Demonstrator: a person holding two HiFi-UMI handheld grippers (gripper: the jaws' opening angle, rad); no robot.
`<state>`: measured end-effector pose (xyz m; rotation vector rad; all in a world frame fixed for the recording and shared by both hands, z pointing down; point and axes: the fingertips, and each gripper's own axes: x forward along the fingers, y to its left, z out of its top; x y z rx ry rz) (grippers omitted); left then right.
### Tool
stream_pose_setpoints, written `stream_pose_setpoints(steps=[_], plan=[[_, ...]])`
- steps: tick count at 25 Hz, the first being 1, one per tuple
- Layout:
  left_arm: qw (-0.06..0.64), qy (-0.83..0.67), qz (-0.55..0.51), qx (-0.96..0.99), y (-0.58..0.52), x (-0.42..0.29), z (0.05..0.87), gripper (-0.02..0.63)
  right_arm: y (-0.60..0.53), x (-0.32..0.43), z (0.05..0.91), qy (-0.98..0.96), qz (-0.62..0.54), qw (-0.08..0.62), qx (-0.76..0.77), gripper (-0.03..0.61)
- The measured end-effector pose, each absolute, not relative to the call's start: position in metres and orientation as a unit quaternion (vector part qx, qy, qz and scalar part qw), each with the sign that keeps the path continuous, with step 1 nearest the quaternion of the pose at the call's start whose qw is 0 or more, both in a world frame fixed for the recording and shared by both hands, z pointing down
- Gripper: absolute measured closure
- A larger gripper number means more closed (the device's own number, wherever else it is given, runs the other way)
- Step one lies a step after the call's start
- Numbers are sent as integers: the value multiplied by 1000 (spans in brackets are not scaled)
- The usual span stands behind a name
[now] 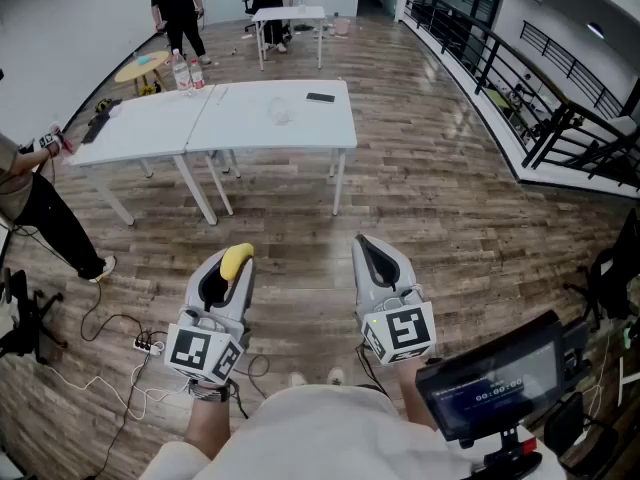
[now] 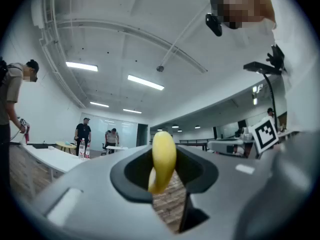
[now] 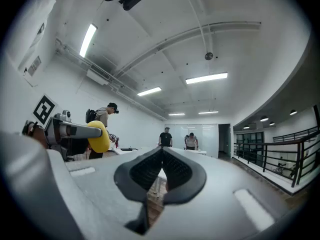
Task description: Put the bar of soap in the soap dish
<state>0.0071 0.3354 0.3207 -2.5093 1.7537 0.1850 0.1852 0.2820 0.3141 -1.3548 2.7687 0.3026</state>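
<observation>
A yellow oval bar of soap (image 1: 237, 261) sticks up between the jaws of my left gripper (image 1: 232, 268), which is shut on it in front of my body, well above the wooden floor. In the left gripper view the soap (image 2: 163, 160) stands on edge in the jaw opening of the left gripper (image 2: 164, 176). My right gripper (image 1: 369, 251) is held level beside it, shut with nothing between its pads; the right gripper view shows those jaws (image 3: 161, 159) meeting, with the soap (image 3: 100, 136) off to the left. A small clear object (image 1: 281, 112), perhaps the dish, lies on the white table (image 1: 240, 128).
Two white tables stand pushed together ahead, with bottles (image 1: 186, 73), a phone (image 1: 320, 97) and a dark item (image 1: 96, 126) on them. A person (image 1: 30, 203) stands at the left, two more (image 1: 178, 10) at the back. A black railing (image 1: 520, 88) runs along the right. A power strip (image 1: 148, 345) lies on the floor.
</observation>
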Motion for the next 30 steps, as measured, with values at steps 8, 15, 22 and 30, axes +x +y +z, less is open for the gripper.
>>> stream_pose_setpoints(steps=[8, 15, 22, 30], plan=[[44, 563, 63, -823, 334, 9, 318, 479, 282, 180, 315, 900, 79, 41, -427, 575], [38, 561, 70, -824, 341, -1, 318, 479, 287, 177, 316, 906, 41, 45, -418, 575], [35, 564, 64, -823, 349, -8, 322, 479, 300, 163, 316, 914, 21, 17, -405, 575], [51, 548, 33, -835, 353, -9, 327, 479, 308, 144, 323, 923, 0, -4, -385, 575]])
